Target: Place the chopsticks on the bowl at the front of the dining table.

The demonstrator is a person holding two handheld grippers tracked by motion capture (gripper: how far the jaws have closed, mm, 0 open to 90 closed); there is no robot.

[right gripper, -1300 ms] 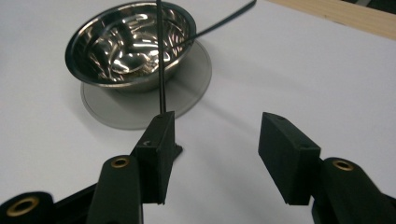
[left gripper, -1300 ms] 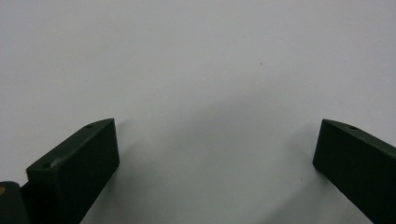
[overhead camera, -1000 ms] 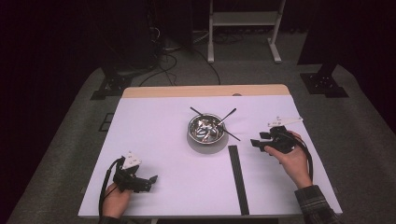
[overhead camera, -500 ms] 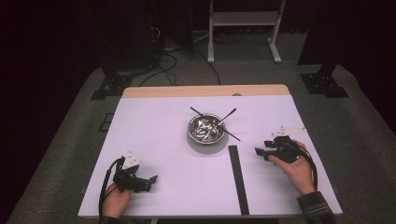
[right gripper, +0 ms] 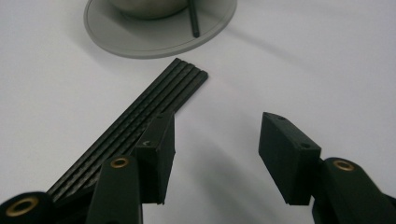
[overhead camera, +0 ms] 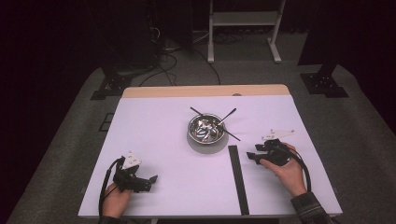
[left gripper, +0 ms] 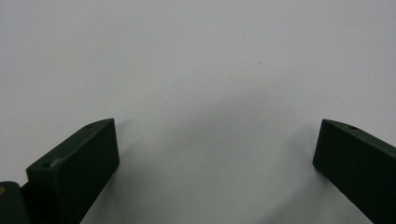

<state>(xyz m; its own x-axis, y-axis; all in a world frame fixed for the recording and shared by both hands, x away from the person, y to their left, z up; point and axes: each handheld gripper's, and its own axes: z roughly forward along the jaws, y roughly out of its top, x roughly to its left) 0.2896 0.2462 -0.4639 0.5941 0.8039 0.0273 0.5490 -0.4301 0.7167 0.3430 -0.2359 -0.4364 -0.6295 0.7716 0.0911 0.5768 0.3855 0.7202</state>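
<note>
White tabletop (overhead camera: 154,135) carried a wooden strip (overhead camera: 205,90) along its far edge. Beyond that edge, on grey carpet (overhead camera: 70,140), stood a white frame stand (overhead camera: 243,23); black cables (overhead camera: 173,60) trailed off the far left corner, and a dark base plate (overhead camera: 324,84) lay off the far right corner.

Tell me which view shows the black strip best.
The right gripper view: the strip lies close up, its lengthwise ridges plain, one end near the bowl's base. The high view shows its full length, small. The left gripper view shows bare table.
</note>
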